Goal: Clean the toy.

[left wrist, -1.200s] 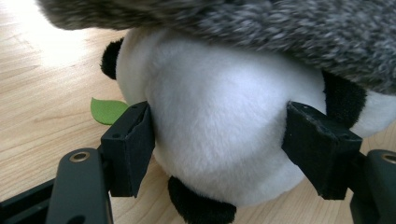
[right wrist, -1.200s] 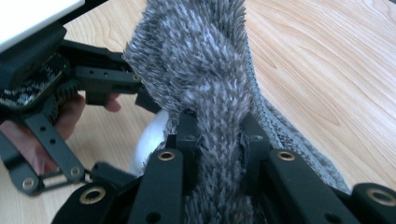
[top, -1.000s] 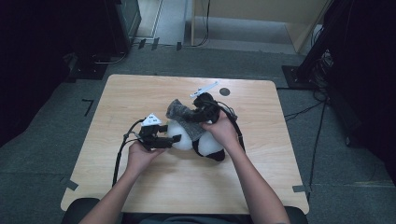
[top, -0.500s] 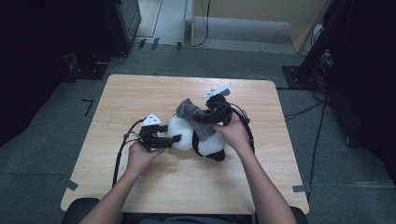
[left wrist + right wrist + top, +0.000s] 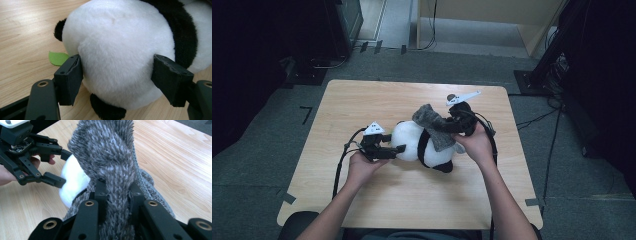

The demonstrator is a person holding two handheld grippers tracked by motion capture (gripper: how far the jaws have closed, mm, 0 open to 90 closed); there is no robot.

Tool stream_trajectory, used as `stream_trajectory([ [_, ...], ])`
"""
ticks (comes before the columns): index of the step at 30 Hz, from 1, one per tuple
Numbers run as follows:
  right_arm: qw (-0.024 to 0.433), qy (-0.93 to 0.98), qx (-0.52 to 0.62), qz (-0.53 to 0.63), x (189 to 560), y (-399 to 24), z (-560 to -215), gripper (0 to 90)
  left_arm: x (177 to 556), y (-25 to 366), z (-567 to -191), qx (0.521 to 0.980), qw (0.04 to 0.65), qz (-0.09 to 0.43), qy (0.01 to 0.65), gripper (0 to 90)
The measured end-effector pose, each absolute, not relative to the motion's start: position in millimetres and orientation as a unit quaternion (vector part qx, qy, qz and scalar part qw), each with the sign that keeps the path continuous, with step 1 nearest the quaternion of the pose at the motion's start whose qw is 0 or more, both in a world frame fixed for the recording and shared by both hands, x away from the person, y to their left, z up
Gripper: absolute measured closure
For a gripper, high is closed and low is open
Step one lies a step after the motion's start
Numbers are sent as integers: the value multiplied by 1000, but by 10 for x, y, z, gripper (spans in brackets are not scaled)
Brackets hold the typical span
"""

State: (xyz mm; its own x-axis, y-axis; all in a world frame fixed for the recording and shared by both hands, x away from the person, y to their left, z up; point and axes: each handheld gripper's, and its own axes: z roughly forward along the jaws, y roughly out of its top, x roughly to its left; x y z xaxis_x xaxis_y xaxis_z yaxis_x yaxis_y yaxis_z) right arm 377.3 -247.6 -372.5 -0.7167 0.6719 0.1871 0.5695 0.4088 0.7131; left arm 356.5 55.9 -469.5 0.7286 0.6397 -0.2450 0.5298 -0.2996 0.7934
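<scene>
On the pale wood-grain table (image 5: 362,100), left gripper (image 5: 117,75) jaws squeeze the plush panda (image 5: 120,50); right gripper (image 5: 117,192) jaws pinch fuzzy grey cloth (image 5: 110,152).

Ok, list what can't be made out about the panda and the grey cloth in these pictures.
- Panda's face: left gripper view shows its white round back; high view too small.
- Grey cloth's full shape: bunched in the right gripper, lower end cut off by that view's bottom edge.
- Green tag: partly behind the left gripper's pad.
- Small dark object beside the right gripper's plate: too small to identify.
</scene>
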Motion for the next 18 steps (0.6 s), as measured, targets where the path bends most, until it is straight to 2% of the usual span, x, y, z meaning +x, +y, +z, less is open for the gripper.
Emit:
stream_trajectory([
  [18,82,811,406,414,3532,-2934,-3797,755,3576,558,-4696,805,468,58,359,271],
])
